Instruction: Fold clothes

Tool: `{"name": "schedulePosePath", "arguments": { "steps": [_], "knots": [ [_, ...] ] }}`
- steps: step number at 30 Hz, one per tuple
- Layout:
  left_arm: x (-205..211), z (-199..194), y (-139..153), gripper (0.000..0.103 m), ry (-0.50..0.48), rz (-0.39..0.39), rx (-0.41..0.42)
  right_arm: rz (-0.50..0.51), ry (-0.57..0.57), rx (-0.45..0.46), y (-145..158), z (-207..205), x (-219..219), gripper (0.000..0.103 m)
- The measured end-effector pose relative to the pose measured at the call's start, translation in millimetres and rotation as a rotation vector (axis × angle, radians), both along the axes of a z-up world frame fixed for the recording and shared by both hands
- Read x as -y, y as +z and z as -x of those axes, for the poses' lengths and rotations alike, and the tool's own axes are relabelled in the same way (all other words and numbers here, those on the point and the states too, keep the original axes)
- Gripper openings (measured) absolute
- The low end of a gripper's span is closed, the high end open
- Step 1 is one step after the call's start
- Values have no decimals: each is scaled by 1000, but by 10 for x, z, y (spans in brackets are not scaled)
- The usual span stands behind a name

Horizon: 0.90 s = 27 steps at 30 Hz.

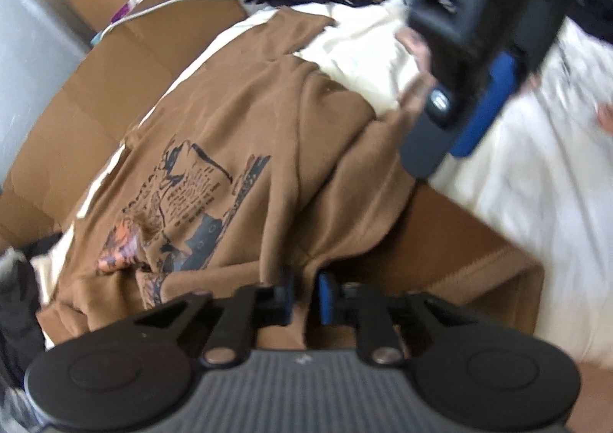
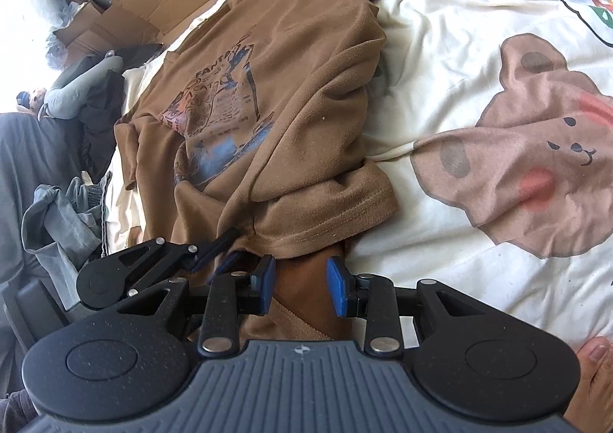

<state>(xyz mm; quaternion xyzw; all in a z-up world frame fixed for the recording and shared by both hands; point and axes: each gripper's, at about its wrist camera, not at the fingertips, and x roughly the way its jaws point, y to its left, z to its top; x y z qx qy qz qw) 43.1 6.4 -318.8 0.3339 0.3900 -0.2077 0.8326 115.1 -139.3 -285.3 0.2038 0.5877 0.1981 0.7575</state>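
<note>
Brown T-shirt point(image 1: 237, 149) lies rumpled; our left gripper point(image 1: 304, 297) pinches its near edge thinly, right gripper point(image 2: 299, 281) stands narrow around the hem, unpressed, so we risk cloth slipping free

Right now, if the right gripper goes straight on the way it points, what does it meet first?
Probably the brown T-shirt: the right gripper has the shirt's lower fabric between its parted fingers, and the folded hem lies just ahead. Beyond comes the cream bedsheet. Depth is unclear.
</note>
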Motion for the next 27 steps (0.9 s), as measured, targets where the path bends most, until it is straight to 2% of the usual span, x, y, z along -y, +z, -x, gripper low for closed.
{"name": "schedulePosePath", "arguments": {
  "steps": [5, 13, 17, 24, 27],
  "knots": [
    [-141, -69, 240, 4, 103, 164, -14, 18, 44, 63, 155, -65, -61, 32],
    [-205, -89, 611, 3, 157, 354, 39, 19, 171, 181, 535, -214, -215, 32],
    [-224, -119, 749, 3, 179, 435, 29, 60, 236, 222, 673, -222, -284, 32],
    [-244, -220, 897, 3, 178, 565, -11, 86, 245, 266, 801, -225, -306, 32],
    [-206, -249, 936, 2, 160, 590, -19, 101, 226, 265, 808, -249, -254, 30]
  ]
}}
